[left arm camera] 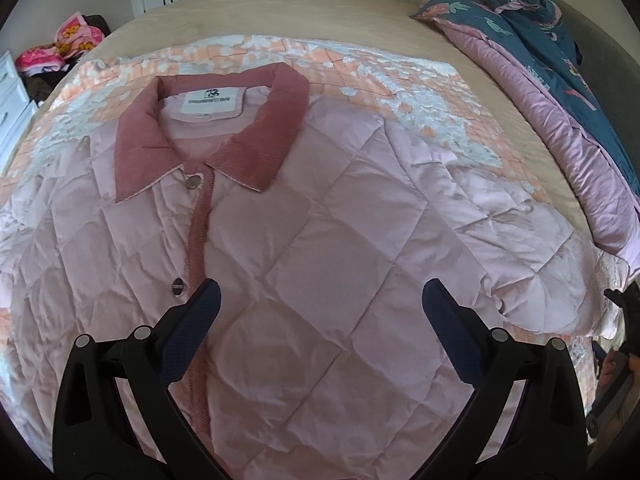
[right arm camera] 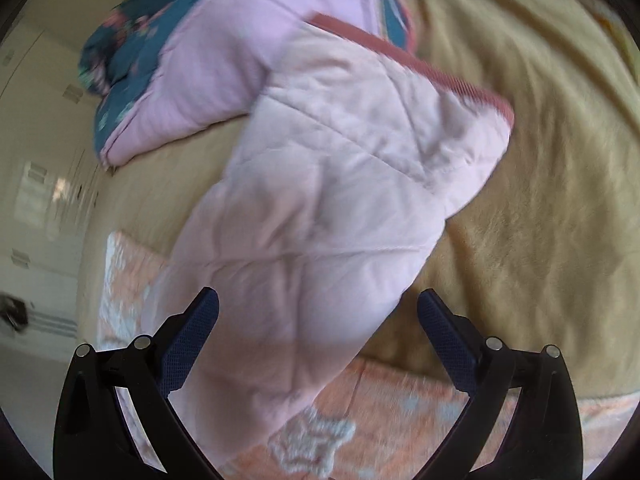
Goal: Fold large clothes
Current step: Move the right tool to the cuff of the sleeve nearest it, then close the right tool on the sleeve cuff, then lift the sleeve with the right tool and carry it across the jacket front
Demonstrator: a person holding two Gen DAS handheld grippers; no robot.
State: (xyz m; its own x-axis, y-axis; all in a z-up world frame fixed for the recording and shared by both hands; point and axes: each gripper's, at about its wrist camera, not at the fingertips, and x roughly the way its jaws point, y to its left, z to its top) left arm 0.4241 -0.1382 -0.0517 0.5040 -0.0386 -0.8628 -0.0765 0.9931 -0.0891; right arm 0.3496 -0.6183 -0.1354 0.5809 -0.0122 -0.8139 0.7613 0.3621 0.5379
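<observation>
On bed (left arm camera: 360, 12), beyond our grippers: peach patterned blanket (left arm camera: 360, 68) spread as folding surface. Pink quilted jacket (left arm camera: 300, 220) lies flat on blanket, buttoned, front up, collar (left arm camera: 208, 136) far side, ready for folding. We judge sleeve (right arm camera: 320, 200) comes first. Left gripper (left arm camera: 320, 304) hovers over jacket chest, fingers apart, empty. Right gripper (right arm camera: 318, 308) above sleeve near cuff (right arm camera: 420, 64), spread wide, holding nothing.

Your left gripper (left arm camera: 320, 300), right gripper (right arm camera: 318, 306): black forked arms, navy textured fingertip pads (left arm camera: 192, 332), silver round pivot screws.
</observation>
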